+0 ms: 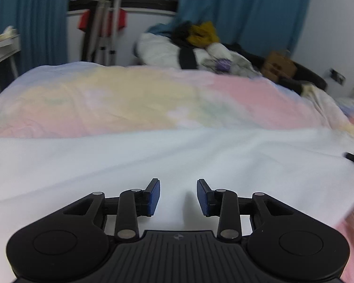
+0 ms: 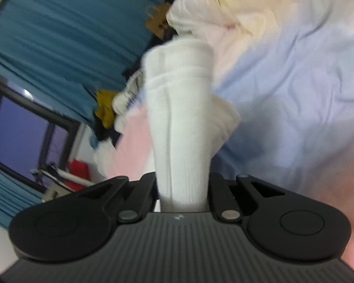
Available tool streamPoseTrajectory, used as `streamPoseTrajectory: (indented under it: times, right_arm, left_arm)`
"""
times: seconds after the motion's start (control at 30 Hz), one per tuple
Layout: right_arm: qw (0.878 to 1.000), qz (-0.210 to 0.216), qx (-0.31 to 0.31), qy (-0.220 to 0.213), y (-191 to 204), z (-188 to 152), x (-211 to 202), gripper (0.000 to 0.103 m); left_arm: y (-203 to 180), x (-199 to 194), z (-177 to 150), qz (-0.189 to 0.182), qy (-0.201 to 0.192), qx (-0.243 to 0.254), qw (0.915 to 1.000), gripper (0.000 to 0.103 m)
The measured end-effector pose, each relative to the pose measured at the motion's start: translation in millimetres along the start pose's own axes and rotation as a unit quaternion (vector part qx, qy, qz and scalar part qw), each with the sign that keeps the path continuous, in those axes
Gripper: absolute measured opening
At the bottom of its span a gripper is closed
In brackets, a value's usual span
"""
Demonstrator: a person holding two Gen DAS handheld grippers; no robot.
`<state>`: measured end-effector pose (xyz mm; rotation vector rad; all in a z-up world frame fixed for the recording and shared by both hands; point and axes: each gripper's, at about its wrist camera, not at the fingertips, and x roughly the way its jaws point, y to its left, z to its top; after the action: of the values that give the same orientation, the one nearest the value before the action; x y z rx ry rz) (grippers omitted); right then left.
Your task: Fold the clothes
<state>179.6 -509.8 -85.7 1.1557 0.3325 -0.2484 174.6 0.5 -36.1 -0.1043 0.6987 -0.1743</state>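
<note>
A white garment [image 1: 153,160] lies spread flat across the near part of the bed in the left wrist view. My left gripper [image 1: 178,197] hovers just over it, open, with nothing between its blue pads [image 1: 153,197]. In the right wrist view, my right gripper [image 2: 183,188] is shut on a bunched, ribbed fold of the white garment [image 2: 179,118], which rises from between the jaws. The view is tilted and blurred. The right fingertips are hidden by the cloth.
A pastel bedsheet [image 1: 129,99] covers the bed. At the far side sits a pile of clothes [image 1: 195,47] with a yellow piece and a brown box [image 1: 279,64]. Teal curtains [image 1: 247,7], a tripod [image 1: 106,28] and a window stand behind.
</note>
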Motion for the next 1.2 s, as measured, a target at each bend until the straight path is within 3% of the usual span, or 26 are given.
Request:
streamPoseTrajectory:
  times: [0.13,0.23,0.33,0.57,0.7,0.8,1.0,1.2]
  right_arm:
    - [0.999,0.015,-0.002,-0.045,3,16,-21,0.01]
    - [0.997,0.015,0.006,-0.076,-1,28,-29,0.01]
    - [0.997,0.005,0.002,-0.072,-6,33,-26,0.01]
    - [0.996,-0.016,-0.047,-0.076,-1,25,-27,0.01]
    - [0.993,-0.018,-0.083,-0.078,7,18,-37,0.01]
    - [0.989,-0.019,-0.116,-0.084,16,9,-42,0.01]
    - [0.972,-0.023,-0.211,-0.105,41,-19,-58,0.01]
    - [0.946,-0.053,-0.298,-0.116,68,-41,-60,0.01]
  left_arm:
    - [6,13,7,0.014,-0.011,-0.017,0.9997,0.041]
    - [3,35,0,0.023,0.018,-0.02,0.9994,0.042]
    - [-5,44,-9,0.031,0.037,0.017,0.9987,0.046]
    - [-15,7,-11,0.021,0.031,0.023,0.999,0.048]
    - [-15,-28,-31,0.002,0.006,0.005,1.0,0.052]
    - [-8,-35,-54,0.022,0.011,-0.014,0.9996,0.052]
    - [-1,-32,-49,0.039,0.018,-0.043,0.9982,0.052]
    - [17,-43,-41,0.024,0.007,-0.09,0.9956,0.052]
